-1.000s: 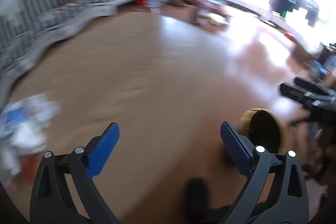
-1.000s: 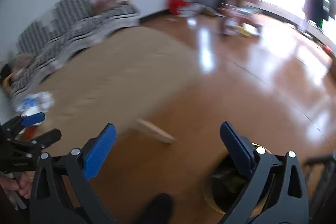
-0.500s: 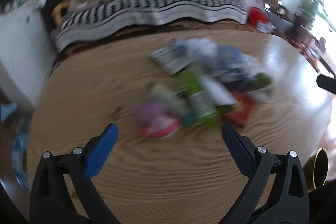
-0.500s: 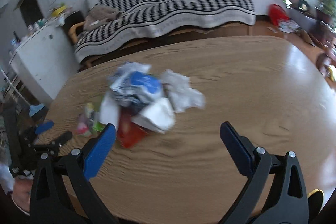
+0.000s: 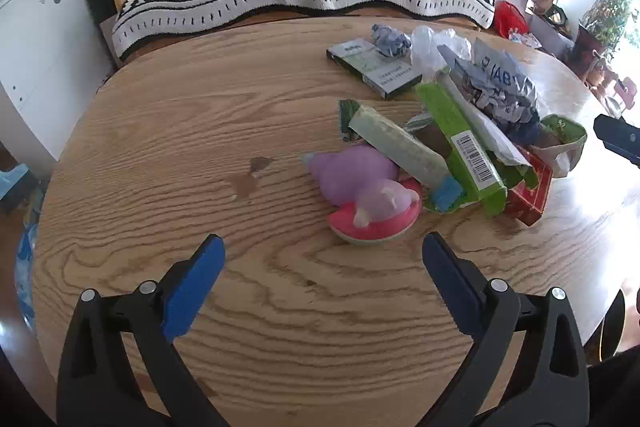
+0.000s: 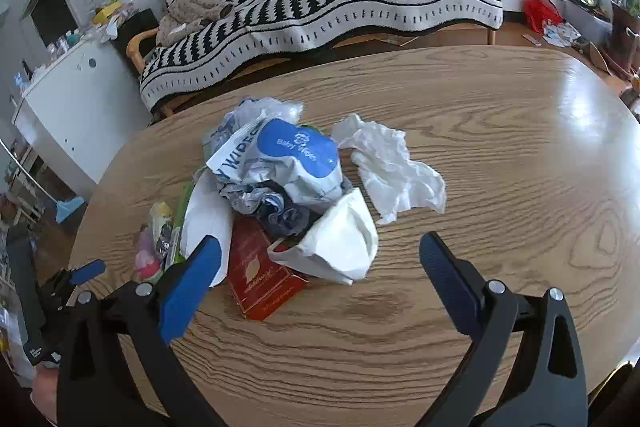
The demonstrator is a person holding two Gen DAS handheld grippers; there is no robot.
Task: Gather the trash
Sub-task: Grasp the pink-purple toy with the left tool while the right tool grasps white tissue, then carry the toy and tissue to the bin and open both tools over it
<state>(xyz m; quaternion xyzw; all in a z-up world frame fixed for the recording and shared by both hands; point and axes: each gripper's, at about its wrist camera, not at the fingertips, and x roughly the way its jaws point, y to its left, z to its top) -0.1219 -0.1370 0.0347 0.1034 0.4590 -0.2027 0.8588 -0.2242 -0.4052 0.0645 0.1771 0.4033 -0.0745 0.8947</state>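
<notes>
A crumpled white tissue (image 6: 394,171) is shown only by the right wrist view, beside the trash pile (image 5: 448,131) mid-table (image 5: 200,131). Both the left gripper (image 5: 322,269) and right gripper (image 6: 320,267) are spread wide, nothing held.

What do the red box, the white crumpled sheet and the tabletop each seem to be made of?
Red box: likely printed cardboard with a slight sheen, given its sharp folded edges.
White crumpled sheet: probably tissue paper, matte, with soft creases.
Tabletop: wood or wood-look laminate, showing grain lines under a glossy glare.
</notes>
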